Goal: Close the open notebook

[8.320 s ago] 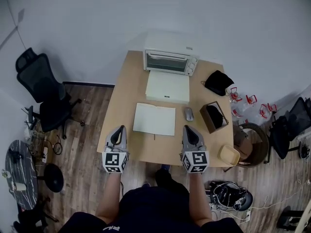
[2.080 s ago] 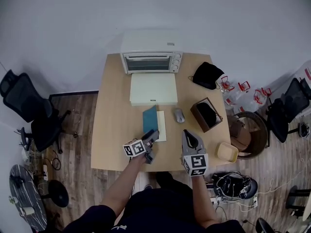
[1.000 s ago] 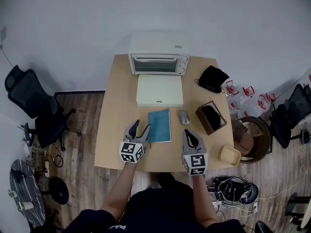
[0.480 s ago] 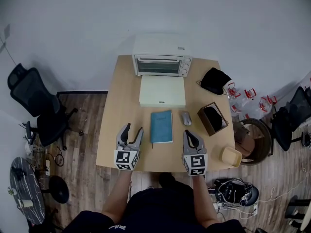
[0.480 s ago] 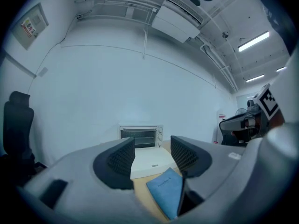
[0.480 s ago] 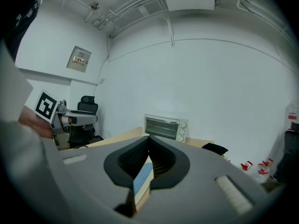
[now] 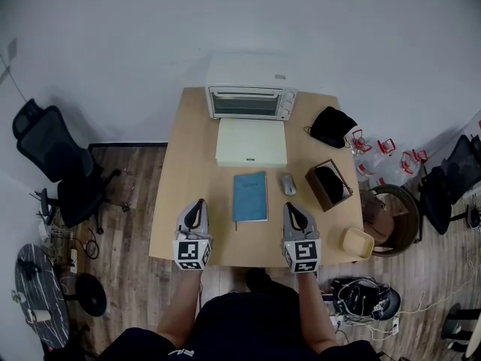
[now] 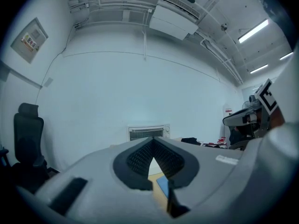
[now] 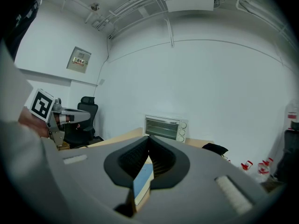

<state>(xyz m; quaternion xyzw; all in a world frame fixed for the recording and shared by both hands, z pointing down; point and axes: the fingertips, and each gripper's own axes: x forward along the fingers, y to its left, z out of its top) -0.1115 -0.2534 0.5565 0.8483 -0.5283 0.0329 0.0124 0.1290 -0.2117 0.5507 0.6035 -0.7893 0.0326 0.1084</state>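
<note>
Notebook [image 7: 250, 197] lies closed mid-desk [image 7: 195, 149]; your left gripper [image 7: 198, 204] just backed off, jaws snapped together empty; right gripper [image 7: 291, 206] also pinched empty. Looks done.

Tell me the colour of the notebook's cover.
Teal blue. The notebook shows best in the head view, lying closed on the table.

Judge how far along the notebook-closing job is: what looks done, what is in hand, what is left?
Done: the notebook lies shut, blue cover up, on the table. In hand: nothing; the left gripper and right gripper sit near the table's front edge, fingers together and empty, clear of the notebook. Left: nothing that shows.
</note>
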